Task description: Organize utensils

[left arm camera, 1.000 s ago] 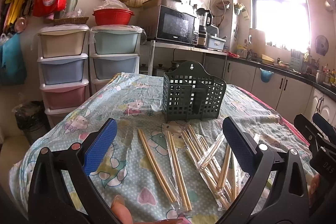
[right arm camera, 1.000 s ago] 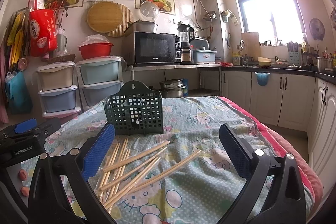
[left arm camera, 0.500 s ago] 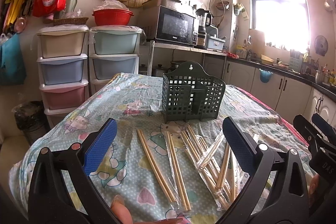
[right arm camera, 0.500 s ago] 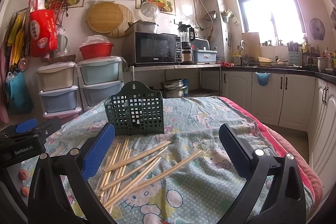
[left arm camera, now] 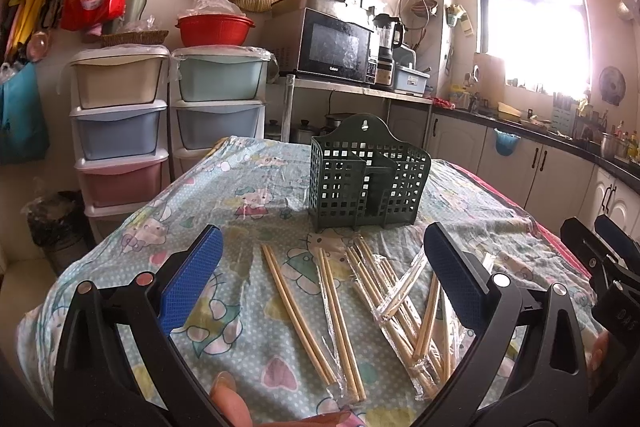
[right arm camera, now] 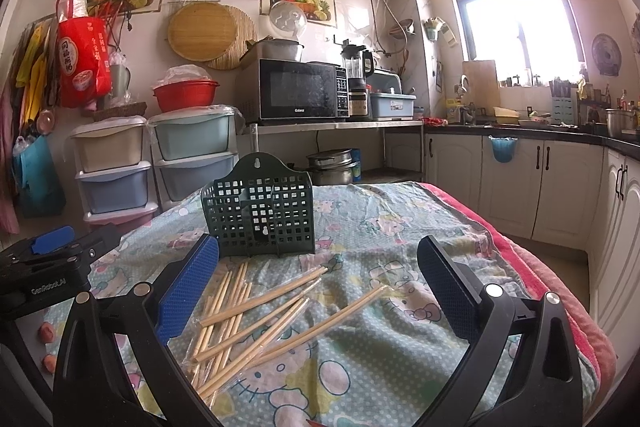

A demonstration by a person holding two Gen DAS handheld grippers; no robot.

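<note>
Both tools are held above the near edge of the table [left arm camera: 248,183], apparently staged for a first pick. The left gripper [left arm camera: 320,279] has its jaws spread wide and holds nothing; the right gripper [right arm camera: 320,279] is likewise spread and holds nothing. The chopsticks [left arm camera: 352,307] lie scattered flat on the patterned cloth [right arm camera: 400,227] just in front of the grippers, several inside clear plastic sleeves, some crossing one another. The green basket [left arm camera: 368,179] stands upright beyond them, near but apart. Its compartments appear empty. Judged status: sorting not yet begun; every chopstick remains outside the basket.
</note>
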